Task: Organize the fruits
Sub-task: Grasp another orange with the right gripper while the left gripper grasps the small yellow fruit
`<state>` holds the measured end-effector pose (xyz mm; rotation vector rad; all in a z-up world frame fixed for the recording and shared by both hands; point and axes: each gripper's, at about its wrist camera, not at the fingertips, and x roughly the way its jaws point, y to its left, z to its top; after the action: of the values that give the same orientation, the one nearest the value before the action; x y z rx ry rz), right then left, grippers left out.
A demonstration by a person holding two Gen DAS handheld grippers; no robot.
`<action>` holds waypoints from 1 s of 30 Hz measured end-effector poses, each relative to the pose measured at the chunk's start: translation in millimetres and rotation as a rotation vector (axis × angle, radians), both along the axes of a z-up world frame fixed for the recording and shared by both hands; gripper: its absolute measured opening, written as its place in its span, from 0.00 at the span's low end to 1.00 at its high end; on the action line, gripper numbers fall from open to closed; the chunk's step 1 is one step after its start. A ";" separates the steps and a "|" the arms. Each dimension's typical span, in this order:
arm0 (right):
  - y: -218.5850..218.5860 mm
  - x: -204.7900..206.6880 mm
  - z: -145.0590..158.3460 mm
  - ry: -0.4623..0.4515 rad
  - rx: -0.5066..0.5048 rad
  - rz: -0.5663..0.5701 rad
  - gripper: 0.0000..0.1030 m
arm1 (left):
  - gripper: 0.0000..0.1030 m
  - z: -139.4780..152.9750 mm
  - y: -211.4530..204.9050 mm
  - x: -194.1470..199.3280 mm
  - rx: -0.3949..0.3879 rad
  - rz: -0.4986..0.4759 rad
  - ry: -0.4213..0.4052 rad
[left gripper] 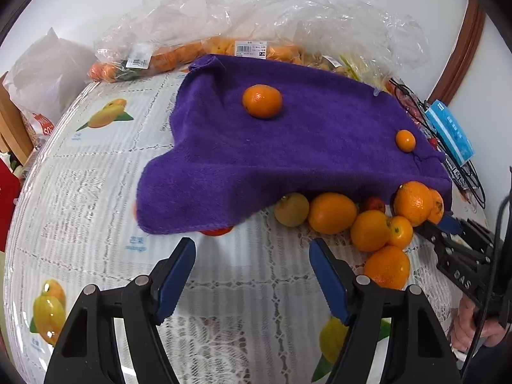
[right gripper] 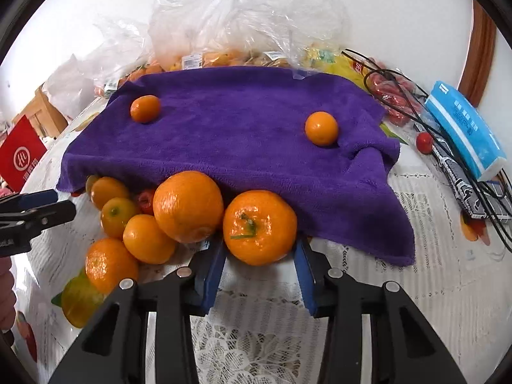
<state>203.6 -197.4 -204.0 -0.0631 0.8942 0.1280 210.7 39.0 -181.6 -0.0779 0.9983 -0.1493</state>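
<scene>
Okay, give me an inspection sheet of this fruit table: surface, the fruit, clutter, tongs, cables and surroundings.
Surface: table under a white lace tablecloth with fruit prints; a purple towel drapes over a raised area.
Job's things: two small oranges on the towel; an orange pile at the towel's front edge, with red fruit tucked behind.
Clutter: clear plastic bags of fruit at the back; blue tissue pack; loose small red fruit.
Tongs: right tongs sit around a large orange with a stem; left tongs open, empty.
Cables: black wire loops, maybe a rack; cannot tell.
Surroundings: white wall, brown wooden frame, red box.
</scene>
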 end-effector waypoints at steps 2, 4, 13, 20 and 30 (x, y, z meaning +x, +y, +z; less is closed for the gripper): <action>-2.8 -4.6 0.6 0.003 0.004 0.005 0.40 | 0.67 0.5 -1.3 1.2 -0.016 0.004 -0.009; -8.1 -11.4 1.3 0.009 0.018 0.007 0.40 | 0.64 1.7 -2.2 3.0 -0.019 0.009 -0.018; -19.8 -46.4 0.2 0.028 0.010 0.012 0.40 | 0.47 2.0 -2.4 14.7 -0.051 0.041 -0.027; -23.9 -47.0 0.2 0.032 0.008 0.012 0.40 | 0.26 -2.7 -15.9 14.3 -0.053 -0.006 -0.001; -34.5 -40.3 0.4 0.033 -0.012 0.003 0.40 | 0.26 -7.4 -28.1 24.7 -0.032 -0.022 0.006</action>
<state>163.3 -231.9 -203.7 -0.0738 0.9283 0.1273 235.4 10.9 -189.1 -0.0973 1.0034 -0.1852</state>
